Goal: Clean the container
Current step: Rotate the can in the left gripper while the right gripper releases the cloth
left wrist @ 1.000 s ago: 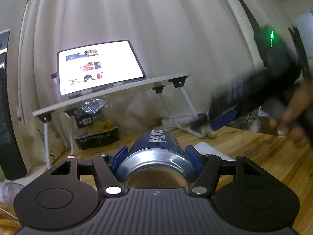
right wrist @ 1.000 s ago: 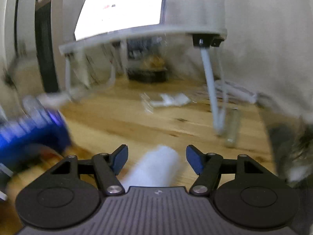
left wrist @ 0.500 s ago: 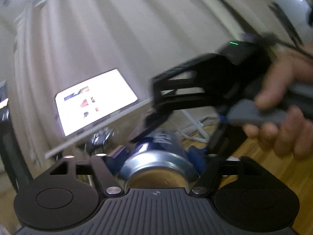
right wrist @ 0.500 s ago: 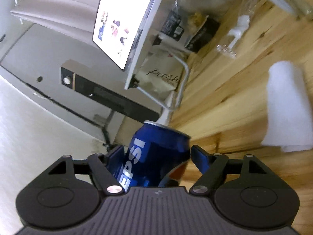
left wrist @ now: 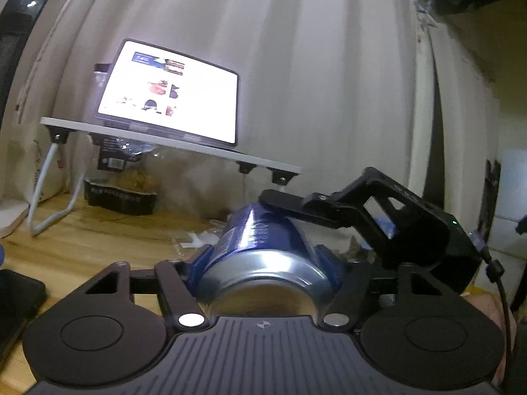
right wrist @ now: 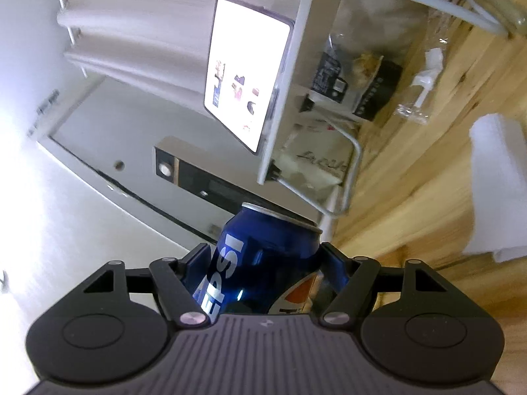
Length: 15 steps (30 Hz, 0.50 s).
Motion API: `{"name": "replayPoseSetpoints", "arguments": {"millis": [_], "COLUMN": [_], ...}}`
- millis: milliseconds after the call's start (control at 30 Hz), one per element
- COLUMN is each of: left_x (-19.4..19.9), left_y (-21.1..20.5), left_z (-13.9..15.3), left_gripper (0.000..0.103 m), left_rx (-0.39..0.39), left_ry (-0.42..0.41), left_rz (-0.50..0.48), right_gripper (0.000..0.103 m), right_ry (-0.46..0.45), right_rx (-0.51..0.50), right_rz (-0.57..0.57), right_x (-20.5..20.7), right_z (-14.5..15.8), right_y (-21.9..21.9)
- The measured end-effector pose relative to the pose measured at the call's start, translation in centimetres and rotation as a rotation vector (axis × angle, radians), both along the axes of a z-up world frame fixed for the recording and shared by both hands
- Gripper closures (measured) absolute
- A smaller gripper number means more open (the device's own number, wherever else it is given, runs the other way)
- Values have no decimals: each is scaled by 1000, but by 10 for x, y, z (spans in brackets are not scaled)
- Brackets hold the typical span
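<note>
A blue Pepsi can (left wrist: 263,247) lies along my left gripper (left wrist: 263,256), silver base toward the camera; the blue pads are shut on its sides. My right gripper (right wrist: 263,260) reaches in from the right in the left wrist view, its black finger (left wrist: 296,207) lying over the can's upper end. In the right wrist view the can (right wrist: 263,256) sits between the right pads, which are closed against it. A folded white cloth (right wrist: 497,184) lies on the wooden table (right wrist: 411,197).
A lit tablet (left wrist: 171,95) stands on a white raised stand (left wrist: 171,141) at the back, with dark snack packets (left wrist: 122,191) under it. Clear plastic wrapping (right wrist: 415,98) lies on the table. A dark phone (left wrist: 13,306) lies at the left edge. Curtains hang behind.
The right gripper swung in from the right, away from the white cloth, and closed around the can's upper end. The left gripper kept hold of the can and tilted.
</note>
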<state>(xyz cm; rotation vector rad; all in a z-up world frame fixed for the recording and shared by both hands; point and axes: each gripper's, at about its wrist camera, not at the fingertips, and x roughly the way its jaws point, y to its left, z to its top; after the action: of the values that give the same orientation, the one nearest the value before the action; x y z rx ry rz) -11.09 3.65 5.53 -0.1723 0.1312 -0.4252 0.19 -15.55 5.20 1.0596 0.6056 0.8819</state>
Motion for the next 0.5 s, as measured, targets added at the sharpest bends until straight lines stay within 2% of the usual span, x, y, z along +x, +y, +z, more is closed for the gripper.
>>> {"name": "replayPoseSetpoints", "arguments": {"millis": [67, 167, 200, 267, 300, 333, 367, 400, 433, 500], "left_x": [0, -9, -13, -20, -22, -24, -24, -24, -25, -21], "left_y": [-5, -25, -36, -53, -60, -64, -64, -64, -63, -51], "left_z": [-2, -7, -11, -21, -27, -32, -32, -32, -32, -22], "left_gripper": [36, 36, 36, 36, 36, 36, 36, 36, 35, 32], "left_rx": [55, 311, 445, 647, 737, 791, 786, 782, 773, 623], "left_ry": [-7, -105, -162, -241, -284, -312, -316, -321, -323, -261], "left_rz": [14, 84, 112, 128, 135, 141, 146, 151, 154, 129], "right_gripper": [29, 26, 24, 24, 24, 24, 24, 30, 31, 32], "right_ry": [21, 39, 40, 41, 40, 39, 30, 19, -3, -13], "right_rx": [7, -8, -26, -60, -69, -77, -90, -104, -124, -108], "right_rz": [2, -8, -16, -24, -19, -10, -7, -6, -9, -13], "right_x": [1, 2, 2, 3, 3, 3, 2, 1, -1, -3], "right_z": [-4, -7, -5, -2, -1, 0, 2, 3, 5, 2], "right_y": [-1, -3, -3, -3, -2, -1, 1, 2, 4, 4]}}
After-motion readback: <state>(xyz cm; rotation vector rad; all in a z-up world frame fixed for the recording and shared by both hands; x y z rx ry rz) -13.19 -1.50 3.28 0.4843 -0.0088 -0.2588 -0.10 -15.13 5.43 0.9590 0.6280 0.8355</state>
